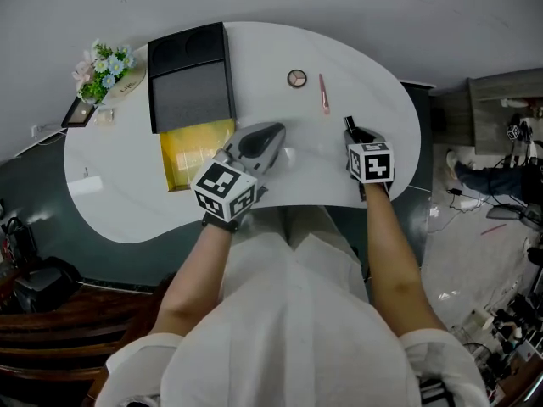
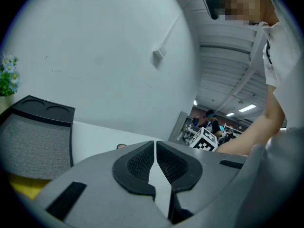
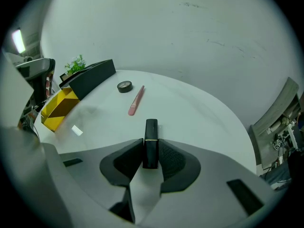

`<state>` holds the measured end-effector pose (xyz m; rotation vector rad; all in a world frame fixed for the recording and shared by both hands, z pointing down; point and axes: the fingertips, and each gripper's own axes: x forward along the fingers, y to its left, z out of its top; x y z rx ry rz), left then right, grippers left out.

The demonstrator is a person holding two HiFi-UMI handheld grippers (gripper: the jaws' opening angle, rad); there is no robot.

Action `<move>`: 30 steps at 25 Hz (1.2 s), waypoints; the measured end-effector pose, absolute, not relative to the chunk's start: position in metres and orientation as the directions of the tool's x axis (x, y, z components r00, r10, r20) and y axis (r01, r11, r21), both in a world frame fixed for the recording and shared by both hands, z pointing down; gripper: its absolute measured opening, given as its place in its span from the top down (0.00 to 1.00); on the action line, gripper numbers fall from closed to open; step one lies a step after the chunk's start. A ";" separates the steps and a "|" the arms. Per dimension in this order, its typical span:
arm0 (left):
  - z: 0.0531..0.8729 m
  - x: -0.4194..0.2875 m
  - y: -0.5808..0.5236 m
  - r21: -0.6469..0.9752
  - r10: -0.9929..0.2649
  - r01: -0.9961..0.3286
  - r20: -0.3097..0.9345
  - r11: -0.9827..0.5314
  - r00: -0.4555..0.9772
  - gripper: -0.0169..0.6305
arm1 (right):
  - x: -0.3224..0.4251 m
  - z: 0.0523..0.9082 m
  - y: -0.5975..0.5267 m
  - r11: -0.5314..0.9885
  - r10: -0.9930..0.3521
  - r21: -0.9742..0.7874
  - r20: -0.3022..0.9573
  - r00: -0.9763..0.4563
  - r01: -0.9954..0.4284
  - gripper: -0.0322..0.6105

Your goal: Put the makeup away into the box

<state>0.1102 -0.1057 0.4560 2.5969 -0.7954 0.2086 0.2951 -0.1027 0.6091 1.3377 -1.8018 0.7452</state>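
A black lipstick tube (image 3: 151, 141) sits between the pads of my right gripper (image 3: 151, 152), which is shut on it near the table's right front edge (image 1: 355, 132). Beyond it lie a pink pencil (image 3: 136, 100) and a small round compact (image 3: 124, 86), both apart on the white table (image 1: 365, 83). The black box (image 1: 191, 83) stands with its lid back and its yellow inside (image 1: 197, 153) showing. My left gripper (image 1: 273, 134) hovers just right of that yellow part. Its jaws (image 2: 155, 148) are shut with nothing between them.
A bunch of flowers (image 1: 106, 66) and a small dark frame (image 1: 78, 113) stand at the table's far left. The table's curved front edge runs just below both grippers. A grey wall backs the table. A cluttered floor lies to the right.
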 end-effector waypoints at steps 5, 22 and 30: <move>0.452 0.086 -0.101 0.337 -0.539 -0.595 0.253 -0.729 0.803 0.94 | 0.293 0.605 -0.105 0.309 -0.510 0.020 0.848 -0.148 -0.951 0.80; 0.447 -0.024 -0.078 0.341 -0.694 -0.726 0.235 -0.596 0.680 0.94 | 0.186 0.567 -0.119 0.506 -0.516 0.041 0.815 -0.265 -0.862 0.80; 0.445 -0.070 -0.072 0.340 -0.760 -0.779 0.223 -0.526 0.610 0.94 | 0.094 0.517 -0.125 0.665 -0.521 0.022 0.730 -0.443 -0.747 0.80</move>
